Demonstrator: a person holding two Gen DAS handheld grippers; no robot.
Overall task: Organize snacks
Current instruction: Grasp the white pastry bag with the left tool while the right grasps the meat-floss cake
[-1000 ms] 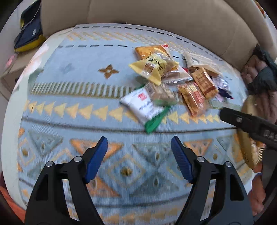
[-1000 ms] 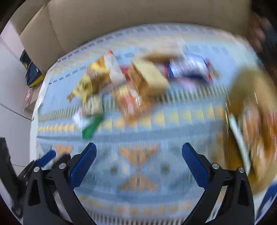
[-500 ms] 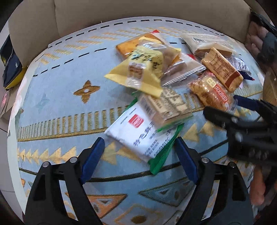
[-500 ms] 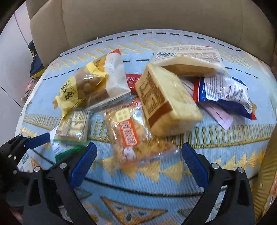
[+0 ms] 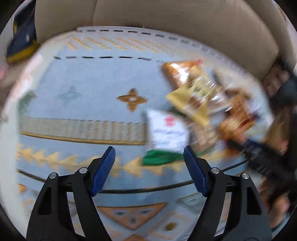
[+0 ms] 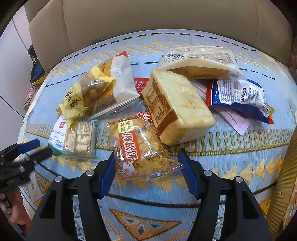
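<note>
A heap of snack packs lies on a patterned blue cloth. In the right wrist view my right gripper (image 6: 146, 163) is open, its blue pads either side of the near end of a clear pack of meat floss cake (image 6: 137, 144). Beyond it lie a wrapped bread loaf (image 6: 178, 109), a yellow bag of round snacks (image 6: 87, 94), a small cracker pack (image 6: 79, 137) and a blue-and-white pack (image 6: 239, 92). In the blurred left wrist view my left gripper (image 5: 149, 157) is open and empty; a white-and-green pack (image 5: 166, 133) lies just ahead between its tips.
A beige sofa back (image 6: 148, 16) rises behind the cloth. A golden basket rim (image 6: 284, 178) stands at the right edge. The left gripper also shows at the left edge of the right wrist view (image 6: 22, 153). A navy-and-yellow object (image 5: 22, 42) lies at the far left.
My right gripper has moved forward and its jaws have narrowed around the near end of the meat floss cake pack. My left gripper has swung left and back, so the heap now sits to its right.
</note>
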